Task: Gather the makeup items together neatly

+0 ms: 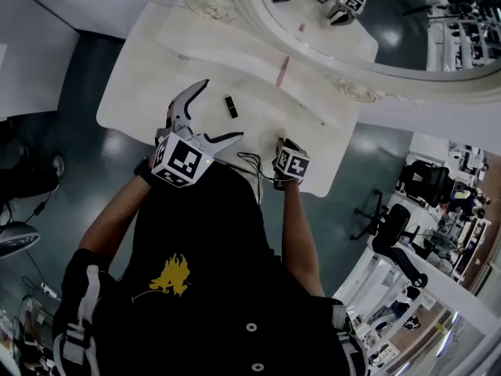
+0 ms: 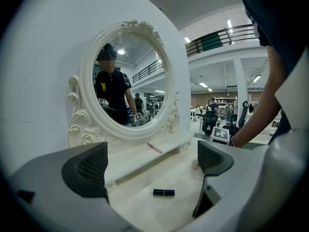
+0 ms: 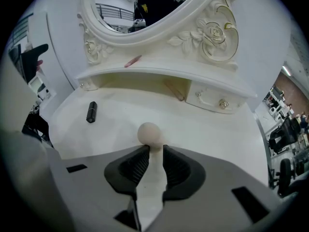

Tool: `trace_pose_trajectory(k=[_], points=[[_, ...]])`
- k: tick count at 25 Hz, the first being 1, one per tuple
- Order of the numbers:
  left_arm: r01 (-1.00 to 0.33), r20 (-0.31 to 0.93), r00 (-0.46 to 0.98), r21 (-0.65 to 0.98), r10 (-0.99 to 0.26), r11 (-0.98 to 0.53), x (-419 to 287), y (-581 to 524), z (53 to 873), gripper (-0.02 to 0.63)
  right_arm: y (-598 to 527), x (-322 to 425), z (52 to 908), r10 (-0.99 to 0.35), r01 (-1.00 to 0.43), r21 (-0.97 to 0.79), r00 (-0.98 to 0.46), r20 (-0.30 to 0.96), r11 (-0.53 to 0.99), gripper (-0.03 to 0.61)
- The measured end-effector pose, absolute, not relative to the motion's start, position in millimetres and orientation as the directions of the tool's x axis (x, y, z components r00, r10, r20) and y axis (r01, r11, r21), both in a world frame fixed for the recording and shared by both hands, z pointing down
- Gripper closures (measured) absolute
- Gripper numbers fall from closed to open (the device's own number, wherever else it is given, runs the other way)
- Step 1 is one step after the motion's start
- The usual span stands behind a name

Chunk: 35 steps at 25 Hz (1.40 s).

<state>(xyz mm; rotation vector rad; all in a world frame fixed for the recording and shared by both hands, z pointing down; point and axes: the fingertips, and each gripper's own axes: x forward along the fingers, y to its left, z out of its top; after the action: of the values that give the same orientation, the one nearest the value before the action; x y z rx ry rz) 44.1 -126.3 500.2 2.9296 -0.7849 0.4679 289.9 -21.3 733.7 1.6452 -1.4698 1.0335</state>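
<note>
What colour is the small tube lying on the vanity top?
Black; the tube shows best in the right gripper view.

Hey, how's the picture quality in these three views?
Head view: dim, bluish, edges bent; the white vanity table stands out. Left gripper view: fisheye, black corners, mosaic patch in the oval white-framed mirror. Right gripper view: fisheye, evenly lit, sharp.
</note>
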Motion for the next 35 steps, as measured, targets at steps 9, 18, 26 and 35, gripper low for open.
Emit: trace_pose_trajectory(k=[9, 18, 26, 35], points=[[-0.505, 0.319, 0.816, -0.011, -0.482, -0.863, 35.5, -125.9, 494.9, 0.035, -25.4, 284.2, 738.4, -0.412, -0.994, -0.014, 0.033, 0.911, -0.111, 0.496], [-0.508, 0.325, 0.814, -0.008, -0.482, -0.861, 34.4, -125.3, 499.4, 0.035, -29.2, 282.4, 744.7, -0.392, -0.993, -0.016, 0.030, 0.920, -0.114, 0.543], [-0.499, 0.320, 0.819, -0.009, -0.476, -0.866, 30.7, -126.9, 493.9, 0.035, -28.9, 280.1, 725.5, -0.456, -0.982, -0.027, 0.064, 0.888, -0.189, 0.555], [-0.501, 0.320, 0.820, 0.001, -0.475, -0.865, 35.6, -131.6, 501.9, 0.035, -69.4, 278.6, 696.7, -0.555, -0.984, -0.038, 0.065, 0.830, -0.172, 0.555]])
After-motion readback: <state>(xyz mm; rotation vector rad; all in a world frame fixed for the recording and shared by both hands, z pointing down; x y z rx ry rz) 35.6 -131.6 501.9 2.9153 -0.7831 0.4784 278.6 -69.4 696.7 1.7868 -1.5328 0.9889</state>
